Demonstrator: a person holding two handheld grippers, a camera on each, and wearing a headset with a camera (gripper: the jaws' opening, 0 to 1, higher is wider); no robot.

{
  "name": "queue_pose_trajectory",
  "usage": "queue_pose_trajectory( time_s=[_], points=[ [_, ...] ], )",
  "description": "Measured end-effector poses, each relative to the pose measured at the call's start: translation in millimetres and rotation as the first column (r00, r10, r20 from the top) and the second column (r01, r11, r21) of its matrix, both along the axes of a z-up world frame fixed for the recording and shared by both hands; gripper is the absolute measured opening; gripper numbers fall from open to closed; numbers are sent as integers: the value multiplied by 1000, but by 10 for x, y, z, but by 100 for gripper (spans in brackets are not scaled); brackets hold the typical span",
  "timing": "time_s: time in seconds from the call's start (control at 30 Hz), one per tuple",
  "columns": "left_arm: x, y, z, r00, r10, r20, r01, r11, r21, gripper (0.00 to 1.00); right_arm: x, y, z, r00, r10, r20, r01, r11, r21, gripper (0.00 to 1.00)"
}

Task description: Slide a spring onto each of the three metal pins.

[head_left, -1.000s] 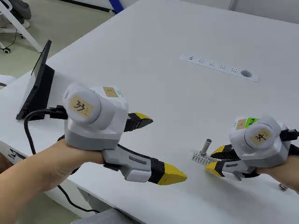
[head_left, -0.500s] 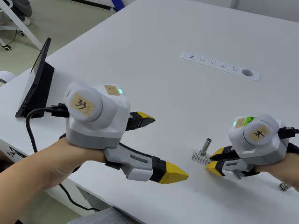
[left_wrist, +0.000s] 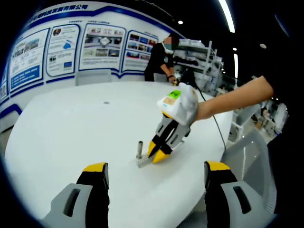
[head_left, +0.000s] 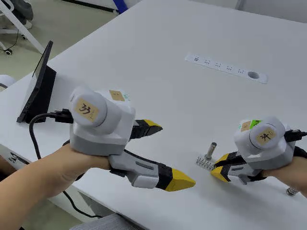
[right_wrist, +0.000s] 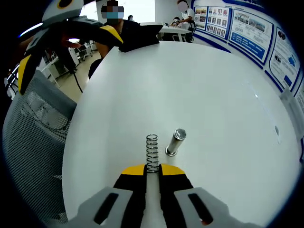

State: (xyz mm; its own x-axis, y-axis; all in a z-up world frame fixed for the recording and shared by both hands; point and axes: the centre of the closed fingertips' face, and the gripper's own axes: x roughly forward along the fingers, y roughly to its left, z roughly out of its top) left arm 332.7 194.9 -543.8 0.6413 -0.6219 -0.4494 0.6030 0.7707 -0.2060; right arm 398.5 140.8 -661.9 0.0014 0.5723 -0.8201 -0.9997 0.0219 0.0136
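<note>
Pinching one end of a spring (right_wrist: 152, 151), the right gripper (right_wrist: 152, 169) points it forward, just beside a bare upright pin (right_wrist: 175, 141); left gripper (left_wrist: 156, 167) spread, empty. Threading apparently not begun.

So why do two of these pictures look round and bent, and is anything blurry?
Fisheye lenses: the left gripper view bends the posters and table, and ceiling lights glare; the right gripper view bulges too, yet the spring and pin look sharp. The head view is straight, evenly lit, softly shadowed.
</note>
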Motion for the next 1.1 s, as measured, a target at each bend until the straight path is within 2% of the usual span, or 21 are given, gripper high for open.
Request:
queue_pose_trajectory(
  time_s=[0.13, 0.27, 0.3, 0.43, 0.6, 0.8, 0.93, 1.0, 1.1],
  points=[
    [-32, -67, -49, 1000, -23, -13, 23, 999, 23, 83, -65, -13, 128, 999, 30, 22, -30, 999, 11, 10],
    [-79, -179, -96, 998, -59, -31, 60, 998, 30, 72, -155, -4, 312, 998, 51, 39, -53, 997, 51, 10],
    [-93, -228, -111, 997, -74, -25, 75, 996, 41, 71, -178, -13, 354, 996, 69, 57, -71, 996, 50, 10],
    [-110, -338, -140, 994, -106, -30, 107, 992, 67, 72, -238, -49, 508, 994, 85, 72, -90, 993, 73, 10],
    [-76, -432, -78, 992, -124, -10, 124, 990, 73, 69, -267, -107, 714, 990, 99, 103, -109, 990, 95, 10],
    [-16, -545, 36, 988, -149, 31, 146, 986, 86, 65, -371, -170, 1009, 982, 137, 133, -154, 980, 126, 10],
    [-12, -627, 48, 985, -170, 33, 167, 983, 79, 60, -418, -213, 1095, 974, 166, 153, -186, 975, 123, 10],
    [-13, -672, 63, 982, -183, 42, 179, 980, 92, 58, -450, -236, 1143, 970, 181, 160, -202, 972, 125, 10],
    [-32, -756, 122, 975, -212, 65, 206, 974, 89, 52, -516, -265, 1213, 962, 209, 175, -233, 964, 129, 10]
  ],
)
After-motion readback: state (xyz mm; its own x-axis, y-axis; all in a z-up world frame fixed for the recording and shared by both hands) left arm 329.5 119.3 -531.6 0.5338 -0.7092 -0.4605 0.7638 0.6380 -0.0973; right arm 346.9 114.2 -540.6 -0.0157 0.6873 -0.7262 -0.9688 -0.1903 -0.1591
